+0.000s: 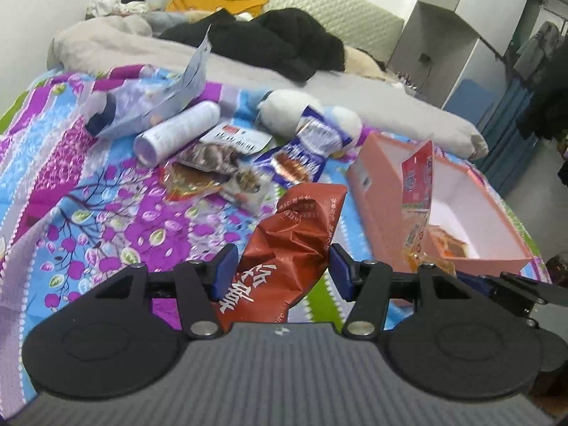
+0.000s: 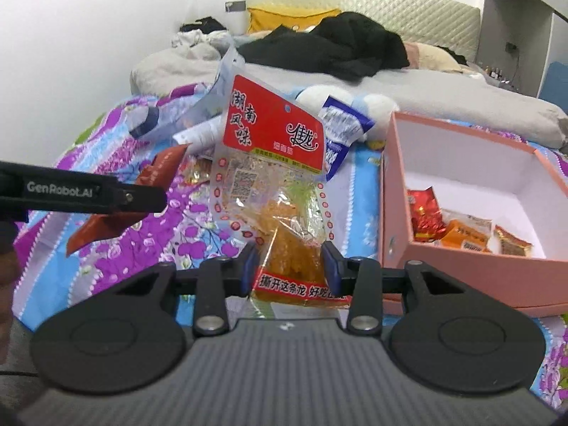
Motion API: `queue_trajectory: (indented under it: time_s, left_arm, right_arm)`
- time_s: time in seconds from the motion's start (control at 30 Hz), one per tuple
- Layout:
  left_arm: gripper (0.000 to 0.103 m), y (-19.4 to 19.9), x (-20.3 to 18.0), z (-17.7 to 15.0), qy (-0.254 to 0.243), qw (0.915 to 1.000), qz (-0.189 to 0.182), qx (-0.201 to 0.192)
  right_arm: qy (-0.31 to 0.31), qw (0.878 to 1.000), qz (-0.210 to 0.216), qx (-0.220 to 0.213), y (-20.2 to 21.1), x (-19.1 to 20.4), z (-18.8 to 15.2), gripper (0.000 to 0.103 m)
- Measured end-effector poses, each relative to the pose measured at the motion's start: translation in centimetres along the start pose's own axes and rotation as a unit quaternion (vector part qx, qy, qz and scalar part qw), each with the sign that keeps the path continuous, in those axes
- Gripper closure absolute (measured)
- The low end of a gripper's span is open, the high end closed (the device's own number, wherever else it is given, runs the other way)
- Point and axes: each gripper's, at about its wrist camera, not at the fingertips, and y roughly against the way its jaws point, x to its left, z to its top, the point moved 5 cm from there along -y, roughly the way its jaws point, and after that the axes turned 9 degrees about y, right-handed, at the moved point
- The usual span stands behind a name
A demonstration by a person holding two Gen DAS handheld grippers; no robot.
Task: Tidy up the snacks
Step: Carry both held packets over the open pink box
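Snacks are partly sorted: the pink box point(image 2: 458, 277) on the bed already holds a red packet point(image 2: 424, 218) and a couple of orange ones point(image 2: 465, 234) on its white floor, while a good heap waits on the flowered bedspread point(image 1: 88, 220) — a white tube point(image 1: 177, 131), a blue-and-white packet point(image 1: 298, 163), a cat-printed pouch point(image 1: 220, 167) and a pale torn bag point(image 1: 152, 103) among them. So I judge the job roughly midway. The left tongs point(image 1: 282, 271) are clenched on a crumpled brown-red pouch point(image 1: 294, 241), its lower part squeezed between the blue pads and the rest standing up ahead of them, clear of the bedspread. The right tongs point(image 2: 289, 271) grip the bottom of a clear red-topped packet point(image 2: 269, 177) of orange strips, which rises upright, left of the box. Both seem bound for the box, which lies to the right of each.
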Motion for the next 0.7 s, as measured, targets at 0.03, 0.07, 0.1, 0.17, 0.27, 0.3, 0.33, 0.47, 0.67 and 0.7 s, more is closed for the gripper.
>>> queue_trajectory:
  time_s: [0.03, 0.07, 0.1, 0.17, 0.27, 0.3, 0.33, 0.47, 0.67, 0.7]
  left_arm:
    - [0.042, 0.3, -0.6, 0.2, -0.001, 1.0000, -0.002, -0.003]
    - [0.042, 0.6, -1.0, 0.3, -0.002, 1.0000, -0.005, -0.005]
    - [0.042, 0.9, -1.5, 0.4, -0.003, 0.9999, -0.008, -0.006]
    - [0.042, 1.3, -2.4, 0.6, -0.003, 0.9999, -0.013, -0.006]
    - [0.042, 1.9, -4.0, 0.9, -0.005, 0.9996, -0.026, -0.006]
    - [0.042, 2.2, -4.6, 1.0, -0.010, 0.9995, -0.030, -0.004]
    - [0.042, 2.4, -5.3, 1.1, -0.019, 0.9991, -0.037, -0.004]
    - [0.042, 3.2, -7.6, 0.8, -0.033, 0.9973, -0.066, 0.003]
    - [0.042, 2.5, -11.2, 0.3, -0.045, 0.9942, -0.097, 0.015]
    - [0.042, 2.2, -11.8, 0.1, -0.050, 0.9935, -0.100, 0.020]
  right_arm:
    - [0.000, 1.000, -0.002, -0.003, 0.4, -0.1, 0.1, 0.062]
    - [-0.001, 1.000, -0.004, -0.007, 0.9, -0.4, 0.3, 0.062]
    - [-0.002, 1.000, -0.006, -0.009, 1.2, -0.6, 0.4, 0.062]
    - [-0.005, 1.000, -0.013, -0.014, 2.0, -1.1, 0.6, 0.062]
    - [-0.014, 0.999, -0.024, -0.021, 3.2, -2.0, 0.9, 0.062]
    - [-0.016, 0.999, -0.030, -0.024, 3.8, -2.4, 1.0, 0.062]
    - [-0.018, 0.999, -0.035, -0.027, 4.3, -2.7, 1.0, 0.062]
    - [-0.025, 0.998, -0.059, -0.025, 6.5, -4.2, 0.0, 0.062]
    - [-0.064, 0.994, -0.093, -0.013, 8.3, -6.5, -2.1, 0.062]
    - [-0.070, 0.993, -0.097, -0.012, 8.5, -6.9, -2.4, 0.062]
